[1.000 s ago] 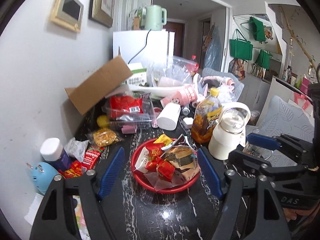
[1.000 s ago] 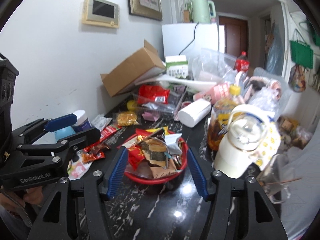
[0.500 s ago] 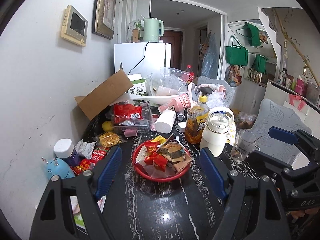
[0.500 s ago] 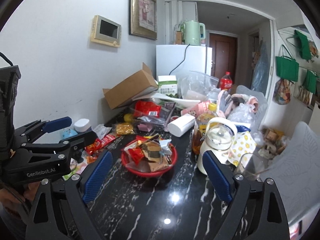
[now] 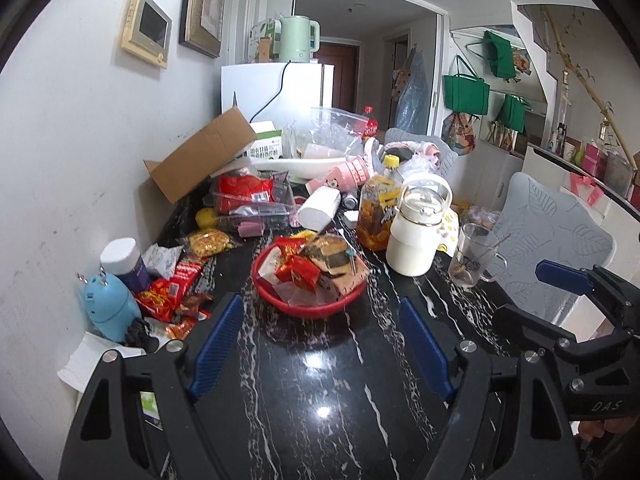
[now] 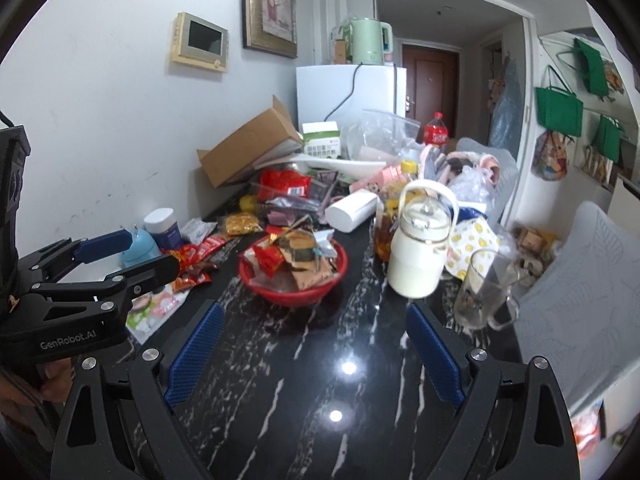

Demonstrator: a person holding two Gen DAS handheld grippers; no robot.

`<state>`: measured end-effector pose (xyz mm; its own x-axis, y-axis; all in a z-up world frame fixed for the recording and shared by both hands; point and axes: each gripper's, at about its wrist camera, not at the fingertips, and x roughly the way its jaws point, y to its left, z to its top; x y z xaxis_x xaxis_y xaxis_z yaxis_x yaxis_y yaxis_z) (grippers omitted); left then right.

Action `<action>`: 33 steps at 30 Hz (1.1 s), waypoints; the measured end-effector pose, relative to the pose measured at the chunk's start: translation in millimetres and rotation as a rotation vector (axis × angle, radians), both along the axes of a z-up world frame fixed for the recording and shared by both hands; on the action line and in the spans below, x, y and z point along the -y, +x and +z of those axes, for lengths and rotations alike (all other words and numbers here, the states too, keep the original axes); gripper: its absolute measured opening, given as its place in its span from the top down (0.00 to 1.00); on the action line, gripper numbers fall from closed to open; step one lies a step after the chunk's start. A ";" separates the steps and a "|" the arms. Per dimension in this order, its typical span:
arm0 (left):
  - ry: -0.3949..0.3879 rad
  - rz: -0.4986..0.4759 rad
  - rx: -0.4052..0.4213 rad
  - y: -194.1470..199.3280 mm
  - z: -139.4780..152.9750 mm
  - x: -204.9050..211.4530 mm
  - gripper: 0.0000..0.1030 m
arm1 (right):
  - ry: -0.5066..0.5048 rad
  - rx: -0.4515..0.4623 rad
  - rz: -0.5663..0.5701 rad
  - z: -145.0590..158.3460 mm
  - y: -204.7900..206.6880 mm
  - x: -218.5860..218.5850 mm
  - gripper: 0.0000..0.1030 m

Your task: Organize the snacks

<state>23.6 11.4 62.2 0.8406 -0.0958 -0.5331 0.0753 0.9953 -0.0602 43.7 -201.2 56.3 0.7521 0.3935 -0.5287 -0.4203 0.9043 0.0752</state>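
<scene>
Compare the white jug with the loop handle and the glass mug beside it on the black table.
The white jug is opaque, while the glass mug is see-through. The jug is taller and wears a clear lid under a loop handle over its top; the mug is shorter, open-topped, with a side handle. A thin stick leans out of the mug; none shows in the jug. Both stand upright on the black marbled table, right of the red bowl.

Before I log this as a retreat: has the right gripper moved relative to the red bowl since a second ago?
Yes. The right gripper has pulled back from the red bowl: its jaws, just opened wider and empty, earlier flanked the bowl; now bare black table lies between them.
</scene>
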 end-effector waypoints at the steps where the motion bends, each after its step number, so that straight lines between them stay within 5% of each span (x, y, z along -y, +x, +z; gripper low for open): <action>1: -0.004 -0.001 -0.008 -1.0 -3.2 0.4 0.23 | 0.004 -0.009 -0.001 -3.1 -1.1 0.9 0.10; 33: -0.029 0.023 -0.038 -6.5 -16.3 6.9 0.22 | 0.026 -0.084 0.017 -29.0 -0.6 7.5 0.10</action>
<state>17.1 4.5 45.9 0.8218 -0.0924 -0.5622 0.0493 0.9946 -0.0914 43.1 -208.7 27.4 0.6991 0.4198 -0.5788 -0.4265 0.8946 0.1338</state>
